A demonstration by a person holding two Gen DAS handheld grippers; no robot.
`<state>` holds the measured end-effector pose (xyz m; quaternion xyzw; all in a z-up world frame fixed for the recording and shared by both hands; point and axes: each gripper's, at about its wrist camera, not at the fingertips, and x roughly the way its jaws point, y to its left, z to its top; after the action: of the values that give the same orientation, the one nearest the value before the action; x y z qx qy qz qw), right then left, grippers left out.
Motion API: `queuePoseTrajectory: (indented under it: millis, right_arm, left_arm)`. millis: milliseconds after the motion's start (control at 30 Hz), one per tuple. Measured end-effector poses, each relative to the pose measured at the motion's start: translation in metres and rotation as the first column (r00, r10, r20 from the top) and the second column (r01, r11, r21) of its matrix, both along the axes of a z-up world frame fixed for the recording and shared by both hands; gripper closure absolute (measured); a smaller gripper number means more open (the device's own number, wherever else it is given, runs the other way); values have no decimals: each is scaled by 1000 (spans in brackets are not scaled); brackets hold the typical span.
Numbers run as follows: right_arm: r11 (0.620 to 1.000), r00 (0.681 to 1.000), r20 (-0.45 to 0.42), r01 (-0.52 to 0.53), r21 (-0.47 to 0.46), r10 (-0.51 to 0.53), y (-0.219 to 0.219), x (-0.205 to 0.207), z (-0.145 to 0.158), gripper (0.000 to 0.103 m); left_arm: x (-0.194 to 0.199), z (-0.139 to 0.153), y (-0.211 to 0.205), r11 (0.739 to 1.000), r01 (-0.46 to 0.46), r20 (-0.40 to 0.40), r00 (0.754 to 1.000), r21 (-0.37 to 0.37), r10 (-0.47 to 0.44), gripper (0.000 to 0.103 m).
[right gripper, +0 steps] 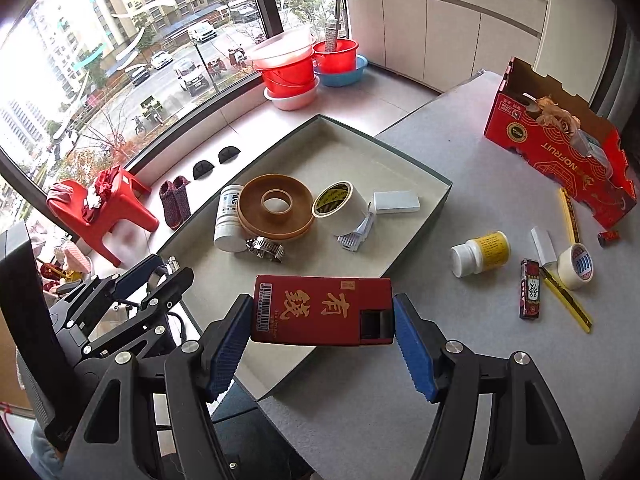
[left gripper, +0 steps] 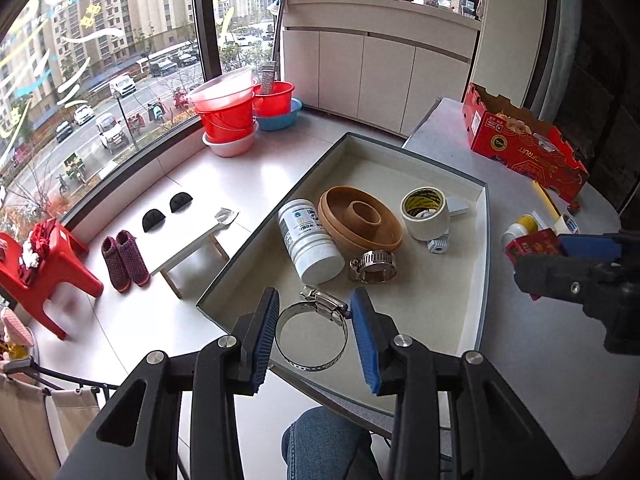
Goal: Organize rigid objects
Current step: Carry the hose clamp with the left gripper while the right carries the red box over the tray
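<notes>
My left gripper [left gripper: 314, 330] is shut on a large metal hose clamp [left gripper: 312, 332], its blue pads touching the ring on both sides over the near corner of the grey tray [left gripper: 482, 264]. The tray holds a white bottle [left gripper: 310, 242], a brown ring dish [left gripper: 360, 222], a tape roll [left gripper: 426, 214] and a small hose clamp [left gripper: 372, 266]. My right gripper [right gripper: 322, 338] is shut on a red box with gold characters [right gripper: 322, 310], held above the tray's right edge [right gripper: 424, 220].
On the grey table lie a yellow-label bottle [right gripper: 480, 254], a small tape roll [right gripper: 576, 266], a yellow utility knife [right gripper: 568, 300], a slim red box [right gripper: 530, 294] and an open red fruit carton [right gripper: 560, 156]. Buckets [right gripper: 288, 68] and a red stool [right gripper: 112, 208] stand on the floor.
</notes>
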<state>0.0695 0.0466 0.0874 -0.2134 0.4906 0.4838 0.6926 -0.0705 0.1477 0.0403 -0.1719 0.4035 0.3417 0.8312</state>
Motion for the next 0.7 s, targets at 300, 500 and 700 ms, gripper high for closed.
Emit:
queuePoseTrajectory:
  millis: [300,500,700]
  right_arm:
    - [999,999,-32,-10,-39,8,23,15,-19,33]
    - [998,998,-61,-13,-56,9,34,27,-28,33]
    - [997,997,-78,-17,-71,11,41,34,-38,33]
  left_arm:
    - [23,-15,5,999,29,-47,998,-27,-30,63]
    - [37,-22,7,998,37,-70,997,-43,-40,63]
    - [45,-27,10,998,41,-86,995,-56,-45,63]
